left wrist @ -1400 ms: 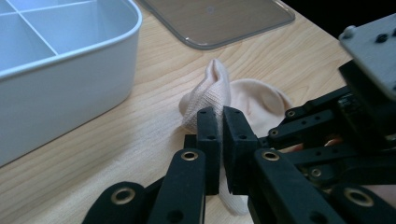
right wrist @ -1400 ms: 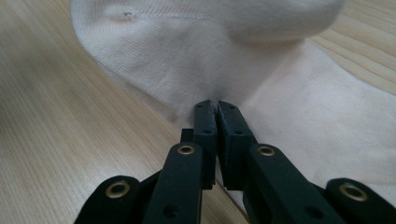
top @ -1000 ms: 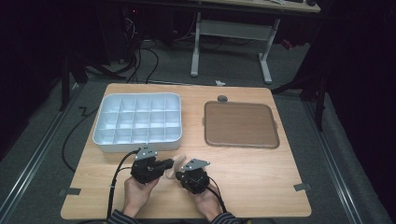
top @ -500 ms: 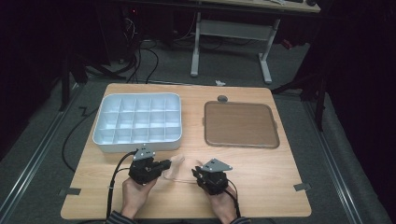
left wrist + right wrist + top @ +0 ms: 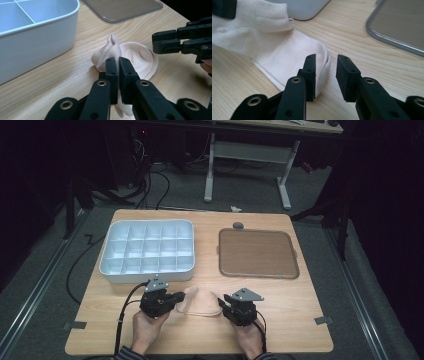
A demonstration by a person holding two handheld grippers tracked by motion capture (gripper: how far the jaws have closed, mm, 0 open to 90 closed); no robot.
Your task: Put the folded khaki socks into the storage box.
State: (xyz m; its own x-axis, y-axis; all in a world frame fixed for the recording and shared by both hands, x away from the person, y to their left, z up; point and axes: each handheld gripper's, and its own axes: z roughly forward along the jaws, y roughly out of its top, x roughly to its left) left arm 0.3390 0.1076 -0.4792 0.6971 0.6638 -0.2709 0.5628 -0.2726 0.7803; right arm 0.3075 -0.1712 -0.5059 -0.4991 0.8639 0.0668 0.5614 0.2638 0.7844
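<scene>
Working from the left, we are holding the left gripper (image 5: 176, 296) low over the near part of the wooden table (image 5: 300, 320), its jaws clamped together on the ribbed cuff end of a pale peach sock (image 5: 200, 301), which is lying flat on the wood between our two hands, just in front of the white compartment tray (image 5: 147, 251). At the sock's other end we are holding the right gripper (image 5: 223, 303), and its jaws have just been opening: they are standing apart now, one pad beside the toe edge, neither pressing on the cloth. We judge that we are laying the sock out flat, and that the toe end is being let go. The next move probably calls for taking a new grip on the sock, perhaps to fold it or carry it toward the tray, without dragging the cuff. The tray wall is sitting close behind the left gripper, so room there is tight; to the right, bare wood is lying open before the brown lid (image 5: 257, 252) and the near table edge.
</scene>
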